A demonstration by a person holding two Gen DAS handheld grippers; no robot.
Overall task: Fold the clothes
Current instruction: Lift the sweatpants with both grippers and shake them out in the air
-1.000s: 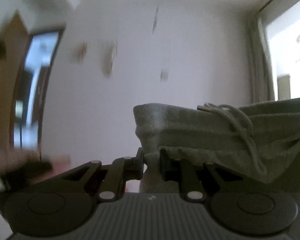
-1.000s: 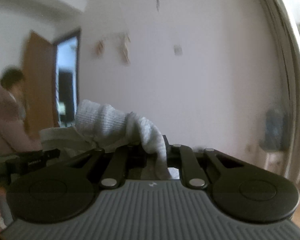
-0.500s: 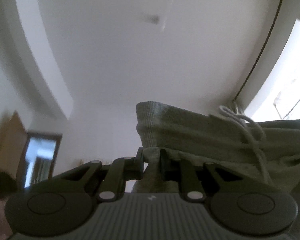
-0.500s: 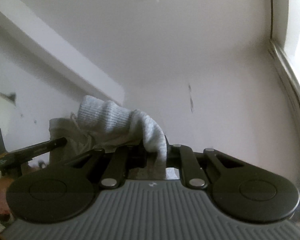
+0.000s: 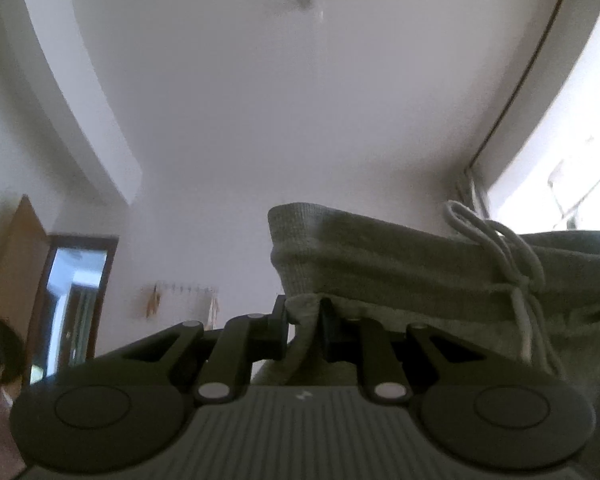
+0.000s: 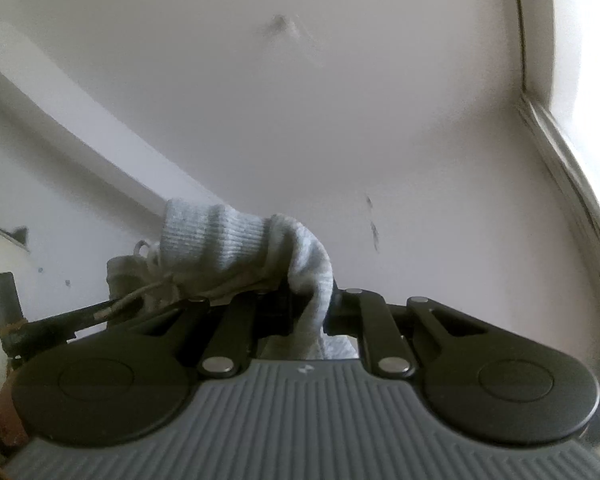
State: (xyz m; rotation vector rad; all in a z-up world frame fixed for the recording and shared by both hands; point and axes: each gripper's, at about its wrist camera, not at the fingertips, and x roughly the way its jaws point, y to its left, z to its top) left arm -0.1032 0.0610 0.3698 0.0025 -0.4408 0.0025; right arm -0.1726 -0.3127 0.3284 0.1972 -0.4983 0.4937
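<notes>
From the left wrist, the left tongs [image 5: 304,320] are nipped narrow on a fold of the grey pants [image 5: 420,272], right at the ribbed waistband. The band runs off to the right, its white drawstring [image 5: 512,264] looped and dangling over the cloth. The tongs tilt upward, so behind them there is only ceiling, a doorway [image 5: 76,300] low on the left and a bright window [image 5: 560,152] on the right. No desk or bed shows.

From the right wrist, the right tongs [image 6: 310,308] are likewise pinched tight on the pants [image 6: 236,248], a ribbed edge bunched over the jaws and cloth hanging down between them. They too point up at the ceiling. The other gripper [image 6: 60,320] shows at the left edge, near the drawstring's end.

I'd say the pants are held aloft by the waistband, one hand at each end, ready to be spread. Next they need drawing taut between the hands and lowering flat, without either grip slipping.
</notes>
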